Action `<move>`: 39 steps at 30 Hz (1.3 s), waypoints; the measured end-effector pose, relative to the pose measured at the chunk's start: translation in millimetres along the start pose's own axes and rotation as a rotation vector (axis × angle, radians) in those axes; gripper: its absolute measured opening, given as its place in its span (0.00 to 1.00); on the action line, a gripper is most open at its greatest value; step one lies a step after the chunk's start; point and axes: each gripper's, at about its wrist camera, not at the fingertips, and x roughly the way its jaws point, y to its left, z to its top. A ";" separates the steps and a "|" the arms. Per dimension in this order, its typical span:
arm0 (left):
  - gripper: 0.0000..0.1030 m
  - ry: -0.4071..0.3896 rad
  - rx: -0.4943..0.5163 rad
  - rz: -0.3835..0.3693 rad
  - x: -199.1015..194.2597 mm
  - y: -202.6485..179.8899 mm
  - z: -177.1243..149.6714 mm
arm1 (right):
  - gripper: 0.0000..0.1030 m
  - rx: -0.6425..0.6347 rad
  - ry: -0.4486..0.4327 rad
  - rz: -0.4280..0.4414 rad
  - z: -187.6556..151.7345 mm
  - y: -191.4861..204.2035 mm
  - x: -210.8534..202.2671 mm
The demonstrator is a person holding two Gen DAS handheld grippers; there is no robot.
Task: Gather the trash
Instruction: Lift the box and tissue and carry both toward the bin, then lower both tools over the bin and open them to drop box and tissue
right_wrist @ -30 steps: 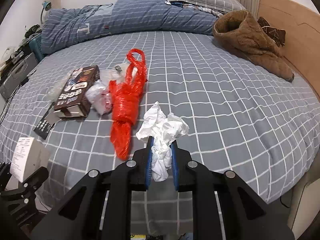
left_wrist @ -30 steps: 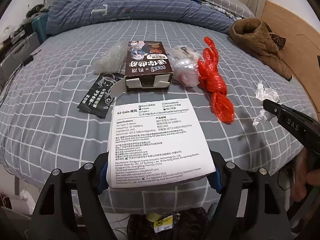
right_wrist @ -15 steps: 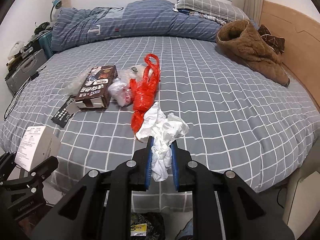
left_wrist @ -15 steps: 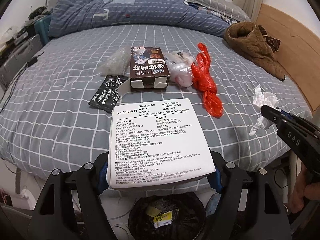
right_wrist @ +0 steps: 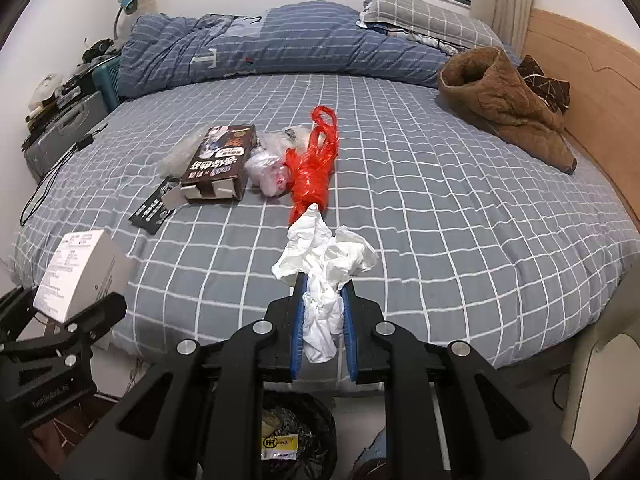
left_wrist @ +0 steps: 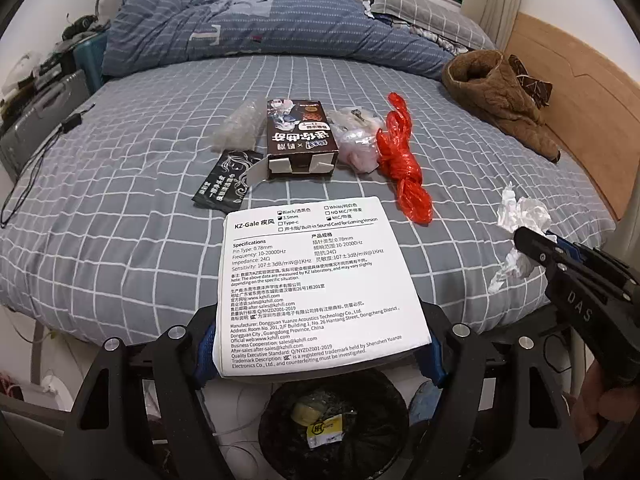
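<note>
My left gripper (left_wrist: 320, 344) is shut on a white printed box (left_wrist: 316, 280), held off the bed's front edge above a black-lined trash bin (left_wrist: 332, 428). My right gripper (right_wrist: 323, 304) is shut on a crumpled white tissue (right_wrist: 326, 264), also off the bed's edge with the bin (right_wrist: 296, 436) just below. The right gripper and tissue (left_wrist: 520, 220) show at the right of the left wrist view. On the bed lie a brown box (left_wrist: 300, 140), a red plastic bag (left_wrist: 404, 164), a clear bag (left_wrist: 356, 140), a black packet (left_wrist: 224, 184) and a bubble-wrap piece (left_wrist: 236, 128).
The bed (left_wrist: 120, 184) has a grey checked sheet, a rolled blue duvet (left_wrist: 256, 32) at the back and a brown coat (left_wrist: 500, 96) at the right by the wooden headboard. A cable (left_wrist: 36, 176) and cases lie at the left.
Both grippers have drawn back from the bed with their loads. The trash bin has come into view beneath them.
</note>
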 end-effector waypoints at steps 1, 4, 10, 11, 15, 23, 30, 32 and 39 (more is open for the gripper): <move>0.72 -0.001 -0.001 0.001 -2.4 0.2 -1.8 | 0.15 -0.001 0.001 0.001 -1.9 0.9 -2.0; 0.72 -0.001 0.001 0.002 -7.1 0.5 -5.7 | 0.15 -0.008 0.005 0.005 -8.3 3.9 -9.2; 0.72 -0.004 0.015 0.005 -18.2 -0.1 -13.9 | 0.15 -0.014 0.006 0.006 -17.1 7.7 -20.4; 0.72 -0.003 0.018 0.006 -19.1 -0.6 -15.4 | 0.15 -0.018 0.007 0.004 -19.9 9.2 -23.2; 0.72 -0.002 0.027 0.004 -24.6 -1.7 -22.7 | 0.15 -0.026 0.012 0.007 -31.0 13.6 -31.3; 0.72 0.018 0.029 0.008 -28.6 -2.3 -40.3 | 0.15 -0.031 0.034 0.016 -53.6 19.1 -40.3; 0.72 0.040 0.022 0.005 -30.1 0.9 -57.4 | 0.15 -0.033 0.060 0.029 -73.6 22.4 -42.1; 0.72 0.053 0.020 0.002 -28.7 1.2 -63.3 | 0.15 -0.030 0.071 0.032 -79.6 22.7 -41.7; 0.72 0.102 0.006 0.006 -20.0 3.7 -83.7 | 0.15 -0.025 0.115 0.034 -101.5 23.8 -33.6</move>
